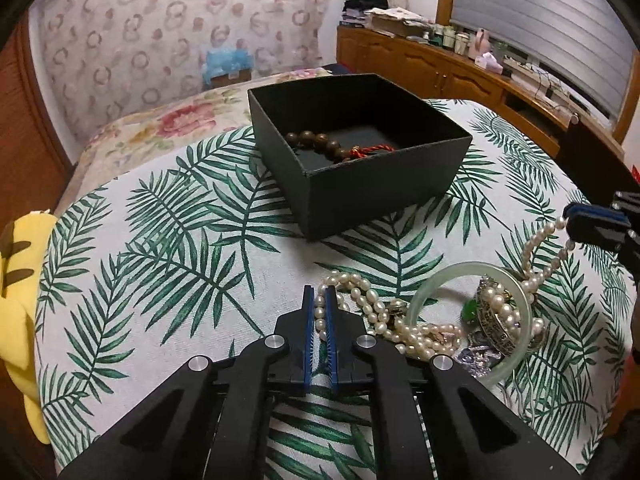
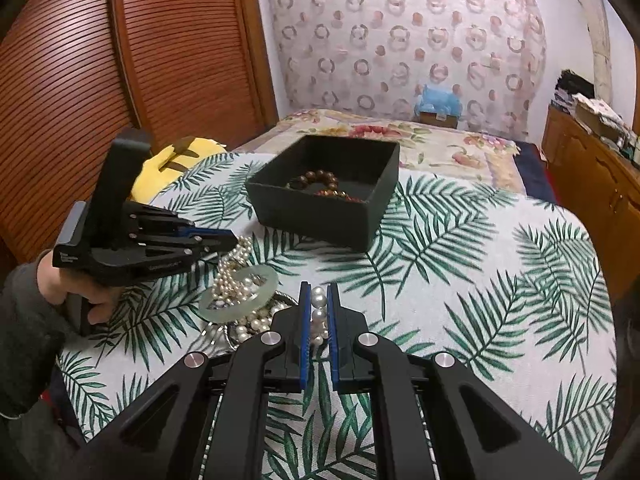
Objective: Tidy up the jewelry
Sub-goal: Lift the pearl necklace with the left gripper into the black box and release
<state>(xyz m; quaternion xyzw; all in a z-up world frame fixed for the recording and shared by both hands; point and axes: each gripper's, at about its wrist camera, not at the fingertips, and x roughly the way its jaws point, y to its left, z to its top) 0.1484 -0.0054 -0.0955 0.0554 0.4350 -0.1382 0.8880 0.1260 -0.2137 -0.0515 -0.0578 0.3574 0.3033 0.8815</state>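
Pearl strand (image 2: 319, 312), seemingly lengthwise between fingers, clamped in right claw (image 2: 319, 300); left claw (image 1: 319, 304) grips pearls.

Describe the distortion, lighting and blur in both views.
Left wrist view: fisheye bends the cabinet, corners vignetted dark, warm indoor light, box sharp, right gripper at the edge slightly soft. Right wrist view: same bowing on the wardrobe, pearls between its fingers sharp.

White cloth printed with green palm fronds (image 1: 168, 216), matte black square cardboard box (image 1: 384, 184), brown wooden bead bracelet with red cord (image 1: 320, 142), cream pearl strands (image 1: 360, 300), pale green translucent jade bangle (image 1: 516, 356), blue-padded black gripper fingers (image 2: 305, 320), yellow plush toy (image 1: 20, 320)
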